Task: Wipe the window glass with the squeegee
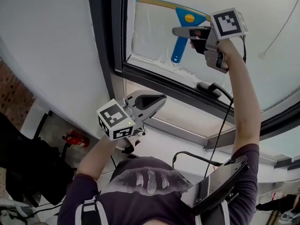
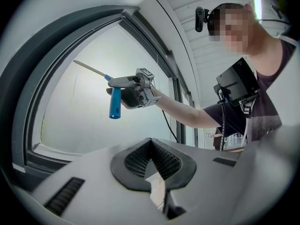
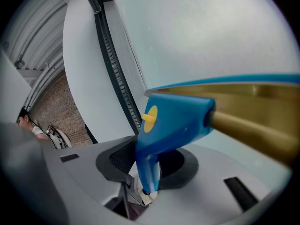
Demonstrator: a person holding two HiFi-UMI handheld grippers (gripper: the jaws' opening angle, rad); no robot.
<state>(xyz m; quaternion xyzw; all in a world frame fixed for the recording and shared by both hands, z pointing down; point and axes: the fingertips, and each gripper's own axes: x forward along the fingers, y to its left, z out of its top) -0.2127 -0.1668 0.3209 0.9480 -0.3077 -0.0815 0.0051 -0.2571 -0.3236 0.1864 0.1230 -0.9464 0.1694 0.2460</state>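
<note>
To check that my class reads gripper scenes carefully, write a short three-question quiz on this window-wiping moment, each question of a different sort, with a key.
1. True or false: the left gripper holds the squeegee.
2. The left gripper's jaws are: A open, empty; B shut, empty; C shut on a cloth.
3. Fill in: the right gripper grips the squeegee by its blue ____.
Key: 1 false; 2 B; 3 handle.

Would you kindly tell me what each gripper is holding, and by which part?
The right gripper holds the squeegee by its blue handle; the left gripper is shut, empty.
</note>
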